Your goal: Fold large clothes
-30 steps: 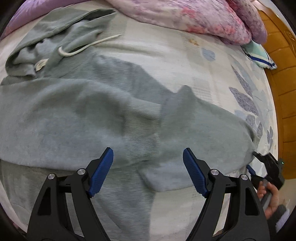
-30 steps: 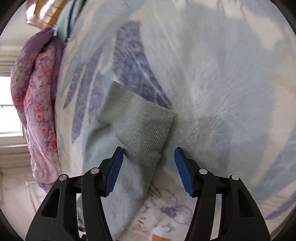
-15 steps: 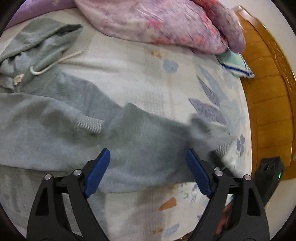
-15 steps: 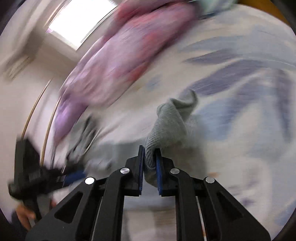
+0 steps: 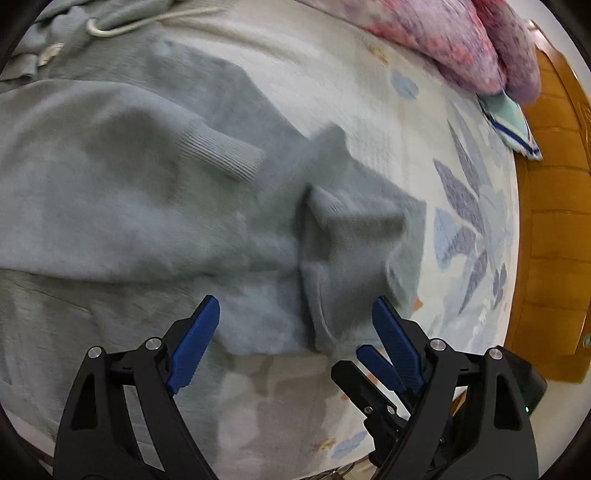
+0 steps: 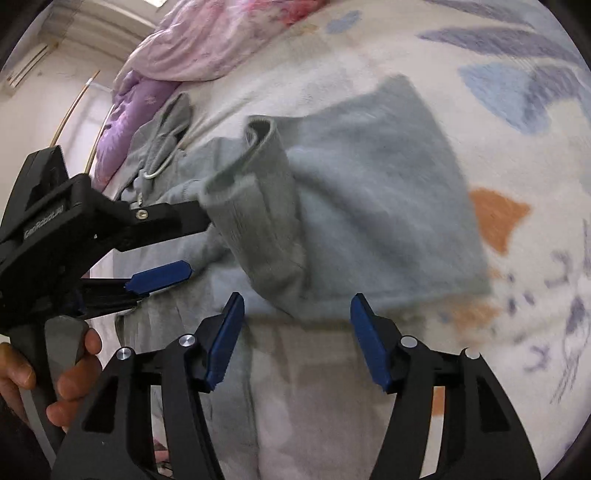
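I am working over a bed (image 5: 354, 92) spread with a cream sheet printed with blue leaves and small orange shapes. At its far side lies a heap of pink and purple floral quilt (image 5: 461, 40), and a folded teal cloth with a blue stripe (image 5: 509, 122) sits just beside it by the orange wooden bed frame (image 5: 554, 206). In my right view there is a pale wall (image 6: 40, 85) beyond the quilt.

The hoodie (image 5: 122, 192), grey-green, is spread flat across the sheet and fills the left and middle of my left view. Its hood and white drawstring (image 5: 147, 22) lie toward the quilt. One ribbed cuff (image 5: 221, 151) rests on the body, and the other sleeve (image 6: 369, 177) is doubled back over itself, its ribbed cuff (image 6: 255, 206) standing up in a loose fold.

My left tongs (image 5: 293, 332) stand wide apart above the hoodie's near edge, with nothing pinched. My right tongs (image 6: 297, 336) are opening, the blue pads clear of the cloth, the folded sleeve just ahead of them. In the right view I see my left hand (image 6: 55, 373) round the handle of the left tongs, whose side carries white lettering that seems to read "GenRobot.AI".

The hoodie's near edge lies close to the near side of the bed; a strip of bare sheet shows below it. To the right, open sheet runs to the wooden frame.
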`<action>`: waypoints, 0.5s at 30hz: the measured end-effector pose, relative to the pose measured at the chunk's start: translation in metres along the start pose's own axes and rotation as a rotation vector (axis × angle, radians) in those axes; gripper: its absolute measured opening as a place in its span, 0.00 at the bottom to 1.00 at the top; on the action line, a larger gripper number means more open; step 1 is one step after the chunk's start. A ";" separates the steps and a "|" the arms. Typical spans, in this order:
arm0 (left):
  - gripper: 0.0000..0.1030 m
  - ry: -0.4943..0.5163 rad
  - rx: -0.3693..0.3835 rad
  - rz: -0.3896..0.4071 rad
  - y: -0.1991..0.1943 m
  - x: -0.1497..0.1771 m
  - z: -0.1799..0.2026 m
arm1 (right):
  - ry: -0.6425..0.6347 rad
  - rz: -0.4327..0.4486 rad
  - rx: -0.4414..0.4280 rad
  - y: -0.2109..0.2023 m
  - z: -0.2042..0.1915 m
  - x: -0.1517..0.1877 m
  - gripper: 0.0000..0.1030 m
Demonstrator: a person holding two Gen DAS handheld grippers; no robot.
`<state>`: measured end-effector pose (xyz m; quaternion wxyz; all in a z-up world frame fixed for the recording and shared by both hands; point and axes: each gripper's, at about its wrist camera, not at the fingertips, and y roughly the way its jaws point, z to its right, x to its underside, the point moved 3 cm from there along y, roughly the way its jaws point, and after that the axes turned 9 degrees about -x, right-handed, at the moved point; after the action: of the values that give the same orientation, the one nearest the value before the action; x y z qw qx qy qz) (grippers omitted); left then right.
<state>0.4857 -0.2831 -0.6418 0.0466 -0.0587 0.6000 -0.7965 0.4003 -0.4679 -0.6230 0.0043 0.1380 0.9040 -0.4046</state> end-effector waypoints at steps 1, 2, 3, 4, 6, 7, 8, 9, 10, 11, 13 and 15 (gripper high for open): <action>0.83 0.005 0.010 -0.008 0.002 0.003 0.004 | 0.009 0.002 0.010 -0.003 0.006 0.003 0.56; 0.83 0.005 0.017 -0.010 0.003 0.003 0.008 | 0.015 0.004 0.015 -0.007 0.010 0.005 0.56; 0.83 0.012 0.022 -0.008 0.004 0.004 0.012 | 0.020 0.007 0.014 -0.010 0.013 0.006 0.56; 0.83 0.026 0.020 -0.006 0.005 0.005 0.017 | 0.030 0.012 0.015 -0.012 0.018 0.006 0.56; 0.83 0.054 0.026 -0.011 0.009 0.006 0.029 | 0.037 0.015 0.020 -0.013 0.024 0.005 0.56; 0.83 0.071 0.030 -0.020 0.014 0.006 0.037 | 0.039 0.015 0.028 -0.014 0.027 0.006 0.56; 0.83 0.085 0.020 -0.023 0.017 0.007 0.043 | 0.041 0.012 0.030 -0.015 0.029 0.007 0.56; 0.83 0.106 -0.001 -0.017 0.021 0.006 0.049 | 0.044 0.013 0.034 -0.015 0.031 0.007 0.56; 0.83 0.131 -0.021 -0.011 0.026 0.005 0.056 | 0.046 0.015 0.036 -0.017 0.032 0.008 0.56; 0.82 0.145 -0.043 -0.013 0.032 0.003 0.061 | 0.049 0.015 0.038 -0.020 0.034 0.010 0.56; 0.64 0.154 -0.082 0.025 0.035 -0.001 0.063 | 0.059 0.020 0.043 -0.024 0.038 0.012 0.56; 0.20 0.169 -0.111 0.032 0.038 -0.007 0.059 | 0.065 0.025 0.047 -0.026 0.042 0.013 0.56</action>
<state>0.5020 -0.3485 -0.6621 0.0052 0.0160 0.6458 -0.7633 0.3775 -0.5115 -0.6337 -0.0234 0.1623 0.8921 -0.4211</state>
